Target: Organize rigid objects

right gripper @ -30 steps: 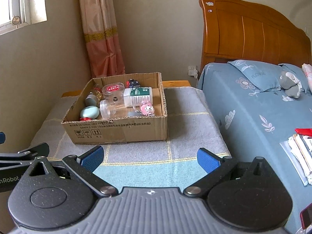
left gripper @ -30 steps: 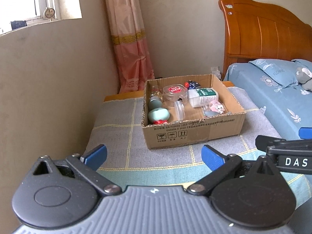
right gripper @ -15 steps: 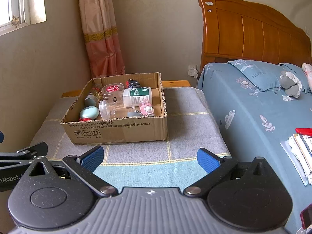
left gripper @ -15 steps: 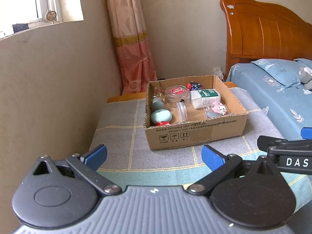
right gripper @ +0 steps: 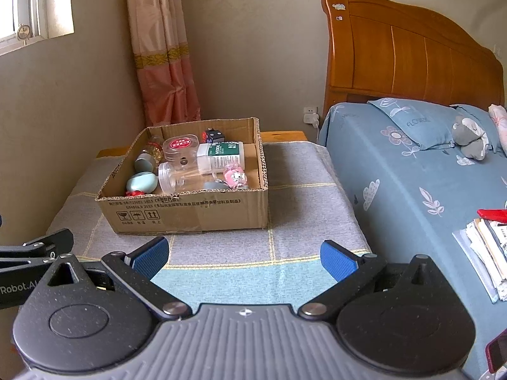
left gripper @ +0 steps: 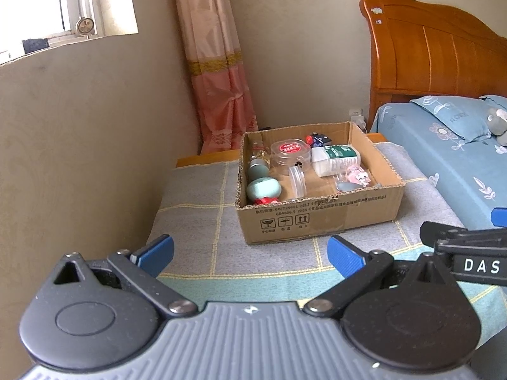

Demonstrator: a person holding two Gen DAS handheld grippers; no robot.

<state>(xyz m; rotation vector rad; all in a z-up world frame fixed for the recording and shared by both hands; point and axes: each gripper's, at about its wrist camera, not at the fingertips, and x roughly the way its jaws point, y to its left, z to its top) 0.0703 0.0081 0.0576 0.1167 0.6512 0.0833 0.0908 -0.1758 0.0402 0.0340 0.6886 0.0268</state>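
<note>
Left tongs (left gripper: 250, 255) spread wide, empty, over tabletop (left gripper: 196, 221) near edge. Cardboard box (left gripper: 320, 218) mid-tabletop toward far edge, handling symbols printed on front; inside, red-labelled clear jar (left gripper: 291, 155), white bottle (left gripper: 335, 160) with green label, writing unreadable. Right tongs (right gripper: 244, 258) spread wide, empty; "DAS" on side.

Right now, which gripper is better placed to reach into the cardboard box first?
Probably the left gripper: the cardboard box sits almost straight ahead of it. The right gripper, equally open and empty, sees the box off to its left.
</note>
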